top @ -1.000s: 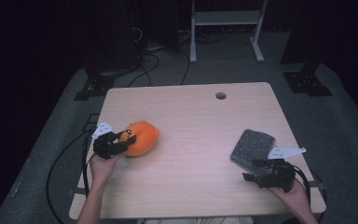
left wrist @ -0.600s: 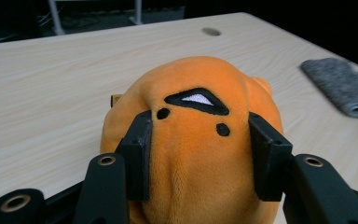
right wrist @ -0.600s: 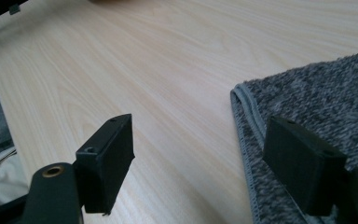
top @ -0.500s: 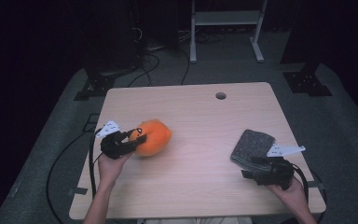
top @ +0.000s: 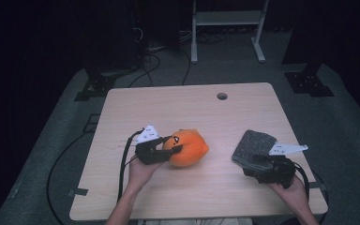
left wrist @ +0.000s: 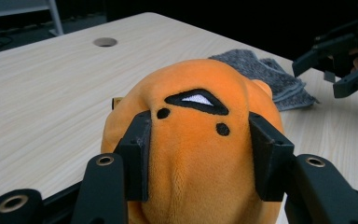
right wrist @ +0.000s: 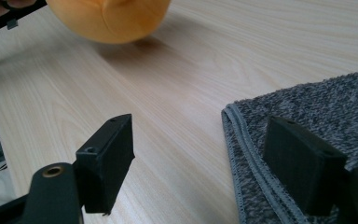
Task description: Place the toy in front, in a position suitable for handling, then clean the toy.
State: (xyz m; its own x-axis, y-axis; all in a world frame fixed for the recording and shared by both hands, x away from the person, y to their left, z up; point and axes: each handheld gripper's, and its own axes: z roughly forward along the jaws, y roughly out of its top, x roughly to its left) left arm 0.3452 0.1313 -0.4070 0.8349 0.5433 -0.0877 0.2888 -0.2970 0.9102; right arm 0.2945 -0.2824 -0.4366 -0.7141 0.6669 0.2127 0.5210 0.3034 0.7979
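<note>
Plush (top: 187, 148) carried rightward toward table centre since earlier frames, clamped between jaws of left gripper (top: 168, 150). Right gripper (top: 258, 161) unmoved, jaws wide, one jaw over cloth (top: 253, 146) at near right. Pale wood table (top: 178, 108), round hole (top: 222, 96) at far edge. Beyond: grey floor, cables, white stand (top: 227, 18), dark room.

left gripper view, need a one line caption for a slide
Left tool clamps an orange plush toy above the wooden table, a folded grey towel behind it.
</note>
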